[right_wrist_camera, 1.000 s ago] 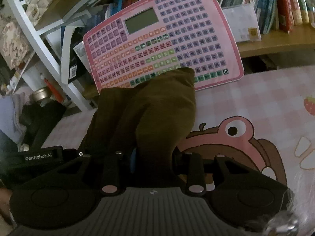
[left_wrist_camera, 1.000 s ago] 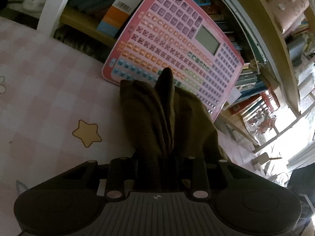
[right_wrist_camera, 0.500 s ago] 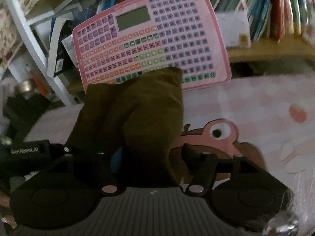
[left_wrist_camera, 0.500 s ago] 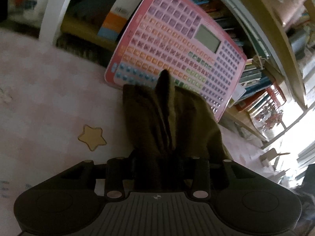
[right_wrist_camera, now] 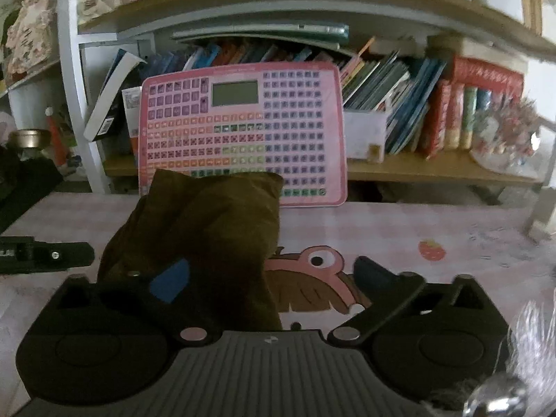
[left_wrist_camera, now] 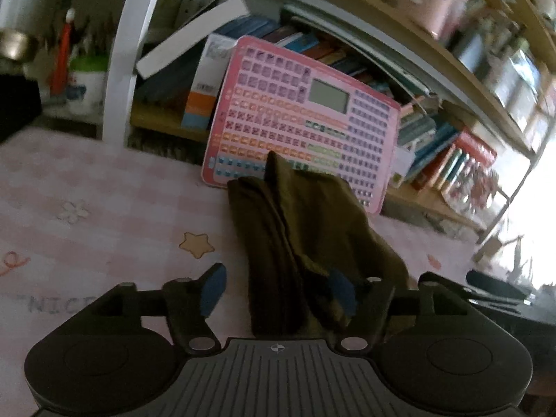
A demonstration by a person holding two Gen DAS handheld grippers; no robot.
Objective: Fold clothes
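Both grippers wide open, hold nothing: left gripper (left_wrist_camera: 278, 290), right gripper (right_wrist_camera: 271, 278). Brown cloth (right_wrist_camera: 208, 229) lies bunched between jaws on pink sheet (right_wrist_camera: 399, 229), just before pink board (right_wrist_camera: 243, 132). Likely released so fold can settle.

The garment (right_wrist_camera: 208, 229) is dark olive-brown, plain. The surface (left_wrist_camera: 87, 187) wears a pale pink check cloth printed with a tan star (left_wrist_camera: 196, 244), a red strawberry (right_wrist_camera: 432, 251) and a pink-and-brown cartoon face (right_wrist_camera: 312, 278). The pink board (right_wrist_camera: 243, 132) carries rows of purple, orange and green keys. Each black tool (left_wrist_camera: 278, 290) (right_wrist_camera: 271, 278) has blue pads (left_wrist_camera: 212, 286).
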